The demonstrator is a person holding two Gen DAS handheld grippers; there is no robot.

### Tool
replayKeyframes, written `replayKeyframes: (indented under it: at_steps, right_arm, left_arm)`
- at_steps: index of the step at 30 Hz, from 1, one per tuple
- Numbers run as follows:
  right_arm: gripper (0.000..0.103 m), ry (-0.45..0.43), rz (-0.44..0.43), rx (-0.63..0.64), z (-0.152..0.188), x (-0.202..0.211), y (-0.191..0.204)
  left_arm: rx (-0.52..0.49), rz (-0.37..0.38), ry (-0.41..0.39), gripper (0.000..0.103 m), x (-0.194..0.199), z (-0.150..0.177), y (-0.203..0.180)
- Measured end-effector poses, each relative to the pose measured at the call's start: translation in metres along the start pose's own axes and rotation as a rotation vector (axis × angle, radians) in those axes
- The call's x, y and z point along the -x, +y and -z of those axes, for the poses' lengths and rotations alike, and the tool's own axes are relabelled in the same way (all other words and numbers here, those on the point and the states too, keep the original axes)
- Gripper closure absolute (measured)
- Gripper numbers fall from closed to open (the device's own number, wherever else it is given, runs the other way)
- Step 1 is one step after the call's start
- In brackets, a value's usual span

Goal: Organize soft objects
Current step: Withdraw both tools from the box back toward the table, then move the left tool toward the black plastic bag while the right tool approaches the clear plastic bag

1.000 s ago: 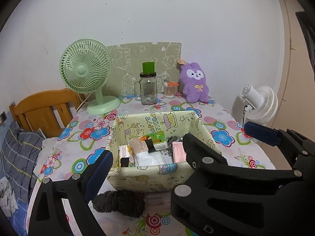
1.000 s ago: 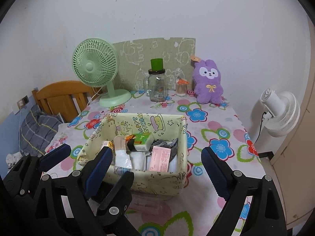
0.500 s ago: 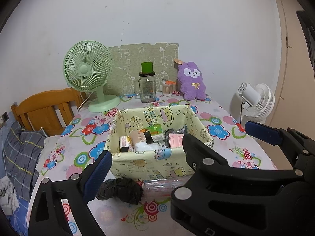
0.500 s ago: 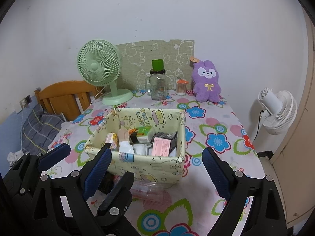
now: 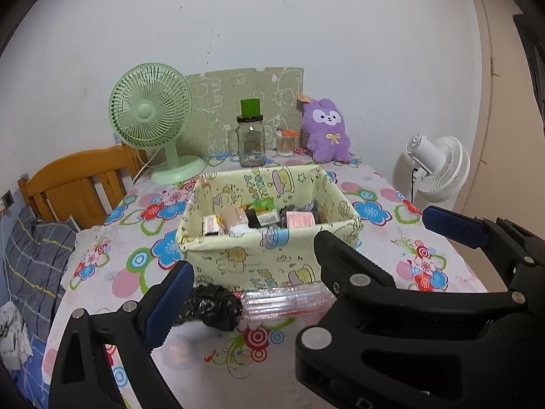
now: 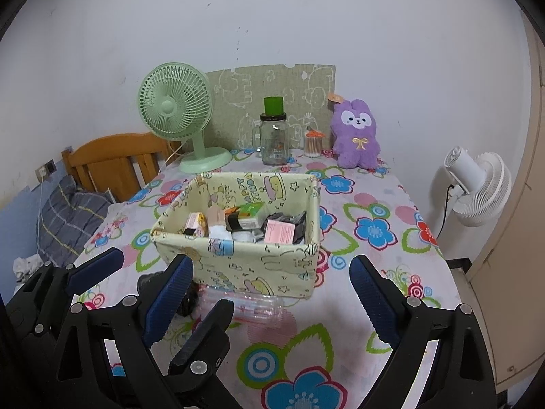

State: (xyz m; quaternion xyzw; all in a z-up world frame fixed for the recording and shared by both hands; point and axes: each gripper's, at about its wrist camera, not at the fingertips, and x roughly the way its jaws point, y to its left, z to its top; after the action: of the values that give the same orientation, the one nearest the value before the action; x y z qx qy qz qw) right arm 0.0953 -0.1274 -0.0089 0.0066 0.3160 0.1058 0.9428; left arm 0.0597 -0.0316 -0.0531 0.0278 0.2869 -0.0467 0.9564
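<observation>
Even, soft indoor light, probably from overhead; shadows on the table [image 5: 402, 204] are faint. Both fisheye views bend strongly toward dark vignetted corners. Focus stays sharp, without glare or motion blur.

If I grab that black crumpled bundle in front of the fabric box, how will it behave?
The black bundle looks like crinkled glossy plastic, so probably light and floppy, crushing under pressure. Its shiny surface may slip. Lying loosely rolled, it might unroll when lifted.

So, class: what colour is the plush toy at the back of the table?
Purple plush toy, clearest in the right wrist view.
</observation>
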Motion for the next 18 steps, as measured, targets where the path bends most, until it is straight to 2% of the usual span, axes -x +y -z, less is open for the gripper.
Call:
replayKeyframes:
  at_steps: [18]
  right_arm:
    - [0.008,0.024,-0.017,0.018,0.027,-0.011,0.01]
  left_arm:
    - [0.002,0.006,0.053,0.005,-0.012,0.028,0.009]
